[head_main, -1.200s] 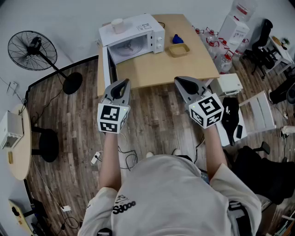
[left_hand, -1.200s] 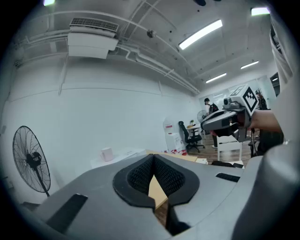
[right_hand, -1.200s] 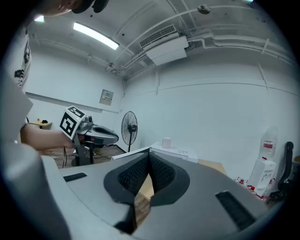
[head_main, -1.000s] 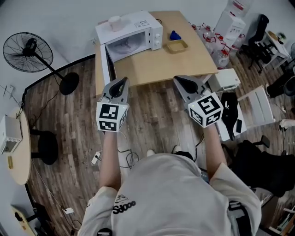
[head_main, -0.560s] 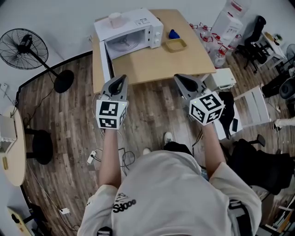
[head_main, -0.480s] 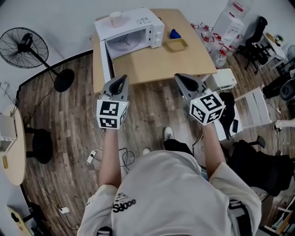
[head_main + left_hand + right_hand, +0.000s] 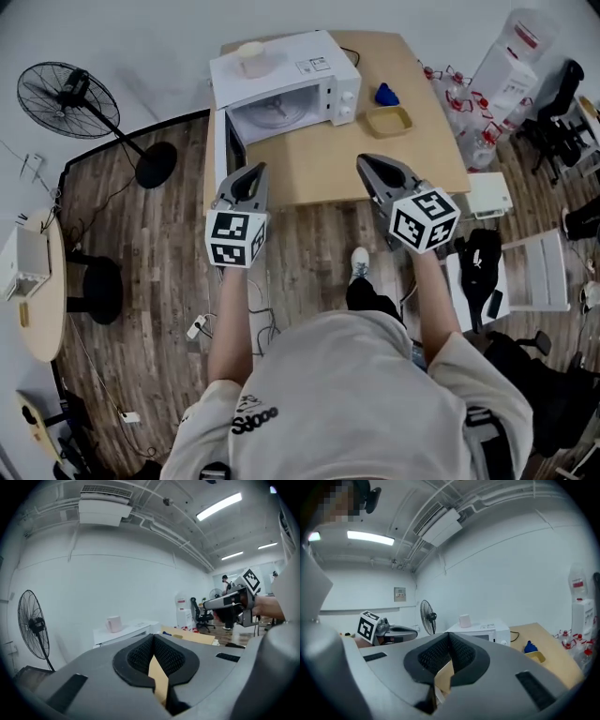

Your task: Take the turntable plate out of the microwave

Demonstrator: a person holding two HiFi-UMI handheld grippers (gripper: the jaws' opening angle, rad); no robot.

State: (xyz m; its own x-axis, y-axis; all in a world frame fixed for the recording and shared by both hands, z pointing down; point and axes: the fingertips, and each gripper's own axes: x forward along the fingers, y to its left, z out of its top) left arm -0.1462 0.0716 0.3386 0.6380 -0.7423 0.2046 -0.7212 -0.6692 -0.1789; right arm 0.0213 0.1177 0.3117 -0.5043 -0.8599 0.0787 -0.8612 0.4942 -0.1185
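With jaws pressed together and nothing between them, the left gripper and right gripper hover by the desk's near edge, while the turntable plate lies inside the open microwave at its far left corner, with a yellow tray alongside.

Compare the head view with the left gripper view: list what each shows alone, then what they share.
Head view only: the open door of the microwave and the turntable plate inside its cavity. Left gripper view only: the ceiling air conditioner and the strip lights. Both: the standing fan, the cup on top of the microwave, and the right gripper, its jaws shut.
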